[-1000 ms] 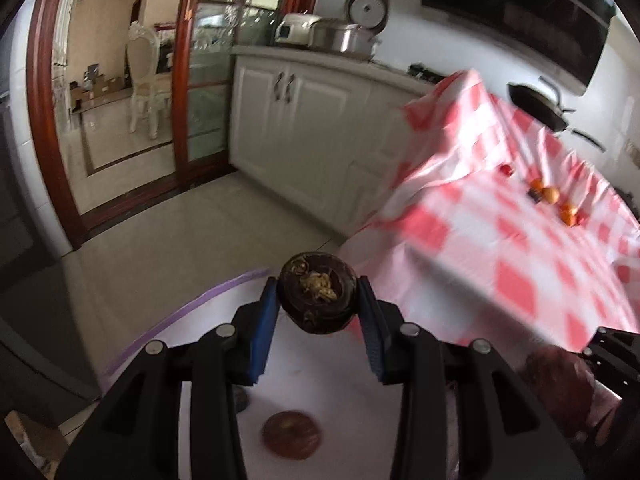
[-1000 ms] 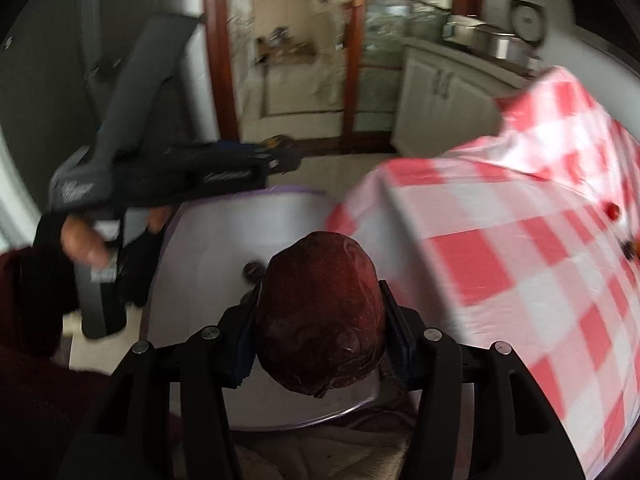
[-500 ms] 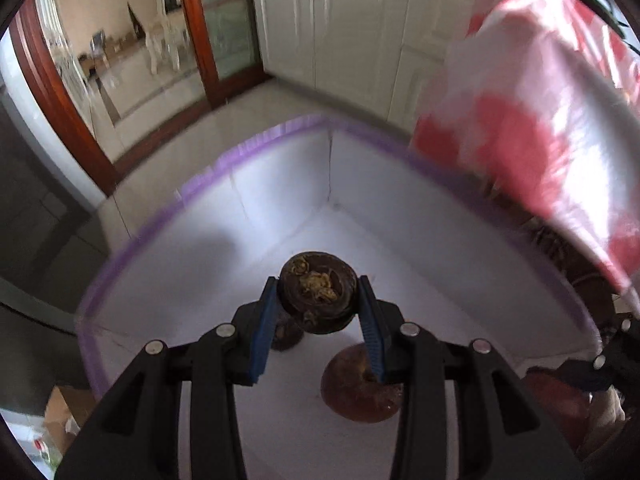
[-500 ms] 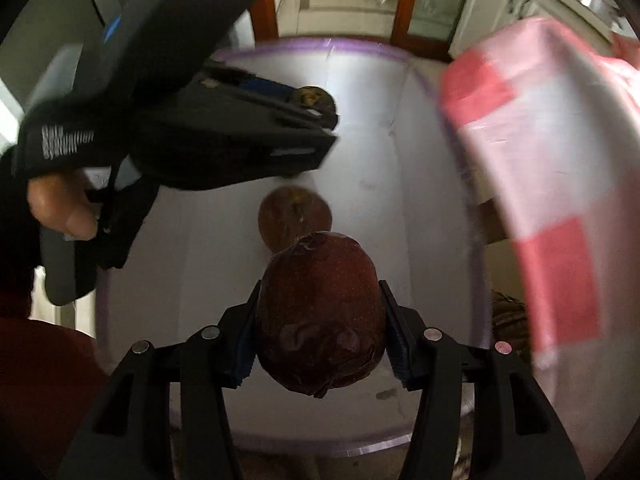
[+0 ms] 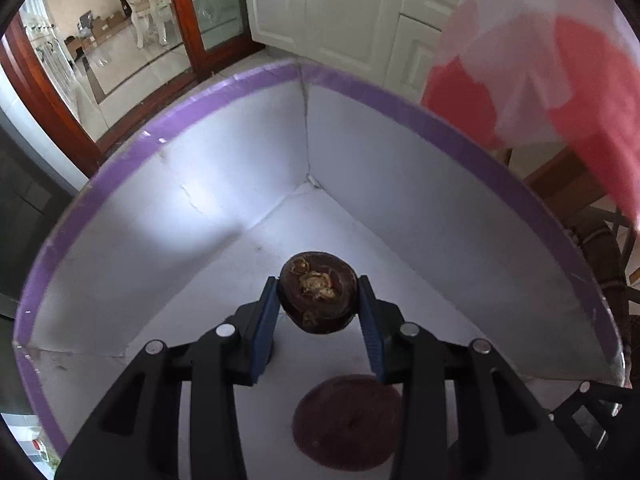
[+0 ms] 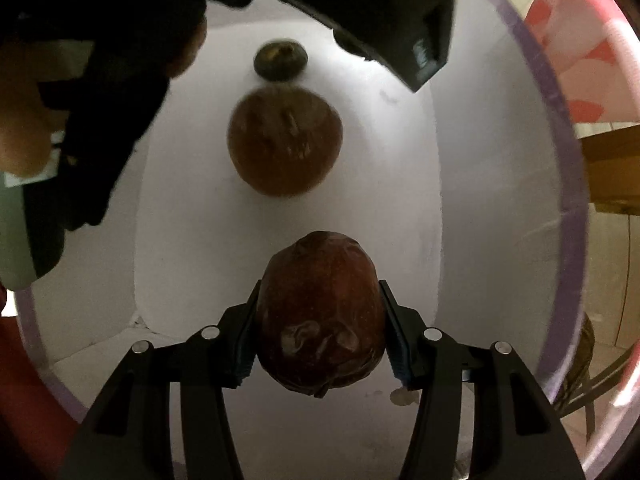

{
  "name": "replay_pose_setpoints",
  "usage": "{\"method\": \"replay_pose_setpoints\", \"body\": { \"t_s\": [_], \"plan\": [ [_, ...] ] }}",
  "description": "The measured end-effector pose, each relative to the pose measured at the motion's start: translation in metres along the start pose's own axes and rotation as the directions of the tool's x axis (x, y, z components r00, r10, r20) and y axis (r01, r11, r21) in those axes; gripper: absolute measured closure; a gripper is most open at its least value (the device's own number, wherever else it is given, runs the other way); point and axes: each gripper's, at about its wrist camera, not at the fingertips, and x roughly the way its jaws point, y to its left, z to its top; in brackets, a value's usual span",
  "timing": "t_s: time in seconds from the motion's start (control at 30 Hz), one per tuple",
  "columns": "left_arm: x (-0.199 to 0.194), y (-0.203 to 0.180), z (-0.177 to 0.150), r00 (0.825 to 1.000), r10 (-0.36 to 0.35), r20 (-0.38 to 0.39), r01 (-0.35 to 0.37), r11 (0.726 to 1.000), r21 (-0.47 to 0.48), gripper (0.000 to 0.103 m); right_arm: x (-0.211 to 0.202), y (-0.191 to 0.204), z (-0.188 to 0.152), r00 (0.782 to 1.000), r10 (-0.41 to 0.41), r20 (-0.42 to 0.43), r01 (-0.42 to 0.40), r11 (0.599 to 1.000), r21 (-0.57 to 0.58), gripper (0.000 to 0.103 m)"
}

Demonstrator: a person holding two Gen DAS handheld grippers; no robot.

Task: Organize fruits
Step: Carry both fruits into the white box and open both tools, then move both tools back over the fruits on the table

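Note:
My left gripper (image 5: 318, 296) is shut on a small dark mangosteen (image 5: 318, 292) and holds it low inside a white box with a purple rim (image 5: 224, 92). A brown round fruit (image 5: 346, 420) lies on the box floor below it. My right gripper (image 6: 320, 320) is shut on a large dark red fruit (image 6: 320, 320) and holds it inside the same box (image 6: 560, 184). In the right wrist view the brown fruit (image 6: 284, 142) lies on the floor ahead, with a small dark fruit (image 6: 280, 59) beyond it. The left gripper's black body (image 6: 360, 8) fills the top of that view.
The red and white checked tablecloth (image 5: 560, 92) hangs at the upper right beside the box. White cabinets (image 5: 340, 12) and a wood-framed glass door (image 5: 200, 20) stand beyond the box. A small pale disc (image 6: 402, 398) lies on the box floor near my right gripper.
Both grippers have moved from beside the table down into the white box, each still holding its fruit. The brown fruit on the floor is closer.

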Motion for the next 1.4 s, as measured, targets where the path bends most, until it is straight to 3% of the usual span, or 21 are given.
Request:
{"method": "replay_pose_setpoints", "body": {
  "t_s": [0.3,0.53,0.6,0.67,0.8,0.93,1.03,1.1,1.13,1.17,1.27,1.3,1.33,1.4],
  "plan": [
    [0.019,0.0,-0.001,0.997,0.015,-0.07,-0.014,1.0,0.008,0.063,-0.002,0.006,-0.009,1.0,0.014,-0.013,-0.014,1.0,0.009,0.05],
    [0.021,0.005,-0.003,0.995,0.011,-0.102,-0.012,1.0,-0.009,0.062,0.003,0.0,0.012,1.0,0.013,-0.021,-0.013,1.0,0.003,0.05],
    [0.022,0.01,-0.002,0.994,-0.004,-0.113,0.0,0.999,-0.036,0.055,0.008,-0.01,0.02,1.0,0.019,-0.017,-0.019,1.0,0.006,0.046],
    [0.02,0.017,-0.002,0.993,-0.032,-0.113,0.024,0.997,-0.07,0.042,0.005,-0.011,0.021,1.0,0.029,0.0,-0.029,1.0,0.002,0.035],
    [0.001,0.034,0.001,0.989,-0.114,-0.093,0.097,0.981,-0.168,0.03,-0.015,-0.009,0.02,0.997,0.01,0.073,-0.009,1.0,-0.012,0.034],
    [-0.043,0.042,0.013,0.992,-0.124,-0.007,0.12,0.971,-0.205,0.025,-0.065,-0.006,0.012,0.968,-0.004,0.252,0.015,0.999,-0.044,0.03],
    [-0.091,0.037,0.028,0.99,-0.081,0.113,0.101,0.976,-0.191,0.024,-0.103,-0.004,0.0,0.923,0.005,0.385,0.024,0.997,-0.071,0.027],
    [-0.13,0.028,0.039,0.974,-0.035,0.223,0.076,0.98,-0.182,0.023,-0.131,-0.006,-0.011,0.882,0.005,0.471,0.034,0.997,-0.075,0.027],
    [-0.145,0.02,0.048,0.961,-0.011,0.275,0.062,0.983,-0.176,0.02,-0.151,-0.01,-0.02,0.847,-0.005,0.532,0.047,0.997,-0.065,0.026],
    [-0.162,0.013,0.056,0.944,0.008,0.329,0.05,0.985,-0.166,0.016,-0.161,-0.013,-0.025,0.828,-0.012,0.56,0.053,0.997,-0.056,0.025],
    [-0.22,-0.028,0.072,0.856,0.017,0.517,0.037,0.995,-0.094,0.001,-0.212,-0.039,-0.061,0.711,-0.084,0.698,0.072,0.996,0.046,0.019],
    [-0.239,-0.047,0.075,0.81,0.005,0.586,0.034,0.998,-0.057,0.001,-0.231,-0.053,-0.08,0.659,-0.12,0.742,0.064,0.993,0.104,0.018],
    [-0.251,-0.066,0.079,0.774,-0.014,0.634,0.037,0.999,-0.022,0.001,-0.241,-0.065,-0.093,0.627,-0.148,0.765,0.058,0.988,0.144,0.015],
    [-0.268,-0.108,0.085,0.718,-0.09,0.69,0.059,0.996,0.069,0.001,-0.264,-0.093,-0.126,0.551,-0.237,0.8,0.045,0.966,0.255,0.015]
  ]
}}
